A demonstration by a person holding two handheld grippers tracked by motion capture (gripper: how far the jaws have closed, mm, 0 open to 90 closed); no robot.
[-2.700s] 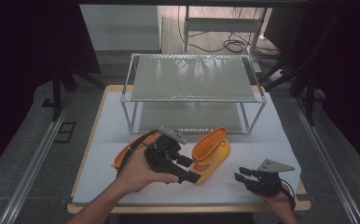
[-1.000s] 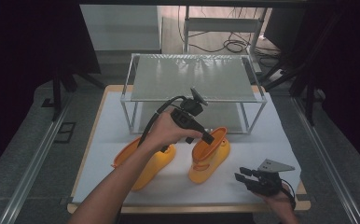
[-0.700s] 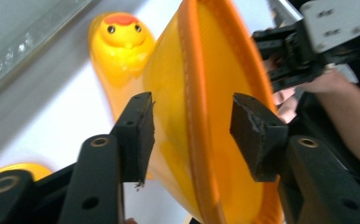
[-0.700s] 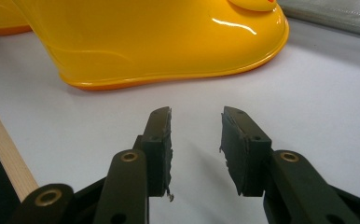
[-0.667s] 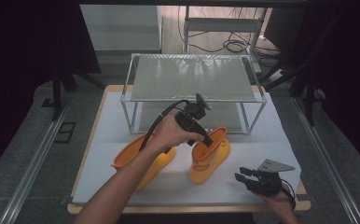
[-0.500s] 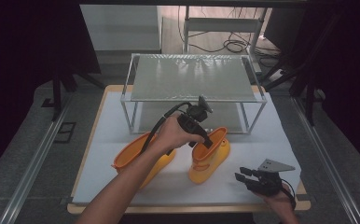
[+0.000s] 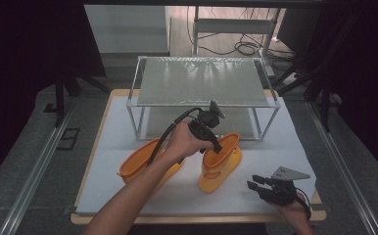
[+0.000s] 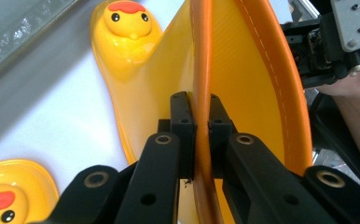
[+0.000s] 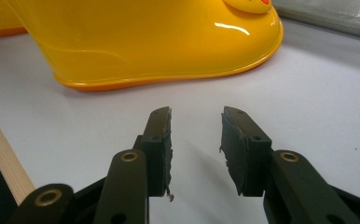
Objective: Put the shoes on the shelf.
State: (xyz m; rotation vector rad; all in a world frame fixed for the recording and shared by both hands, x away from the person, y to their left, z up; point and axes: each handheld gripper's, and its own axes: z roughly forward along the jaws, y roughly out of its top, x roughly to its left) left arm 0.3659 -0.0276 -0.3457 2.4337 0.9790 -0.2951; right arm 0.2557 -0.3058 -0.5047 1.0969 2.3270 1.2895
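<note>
L gripper (image 7: 216, 142) sits at the top opening of the right-hand yellow rain boot (image 7: 220, 161), which stands upright on the white sheet (image 7: 285, 147) near bench centre, just in front of the wire shelf rack (image 7: 201, 83). In the left gripper view its jaws have just been closing and now pinch the boot's orange rim (image 8: 201, 70) between the pads, one pad inside the shaft, one outside; pads press tight on the rim. That view also shows the boot's duck-face toe (image 8: 127, 21) pointing away from the camera, twd the rack.

Second yellow boot (image 7: 145, 164) is to the left of the first, tipped over w/ its opening facing the near-left of the bench; the person's left forearm (image 7: 133, 200) crosses over it. A bit of its duck toe (image 8: 5, 196) shows bottom-left in the left gripper view. The 2 boots are near each other; can't tell if they touch.

R gripper (image 7: 255, 186) rests low on the sheet at the near-right corner of the bench, apart from the held boot, grey 3-cornered plate (image 7: 287, 173) on top. In the right gripper view its jaws stand part open w/ nothing between them, just bare sheet, aimed at the side of the boot's sole (image 9: 169, 77). Wooden bench edge (image 9: 1, 154) shows at left of that view.
</note>
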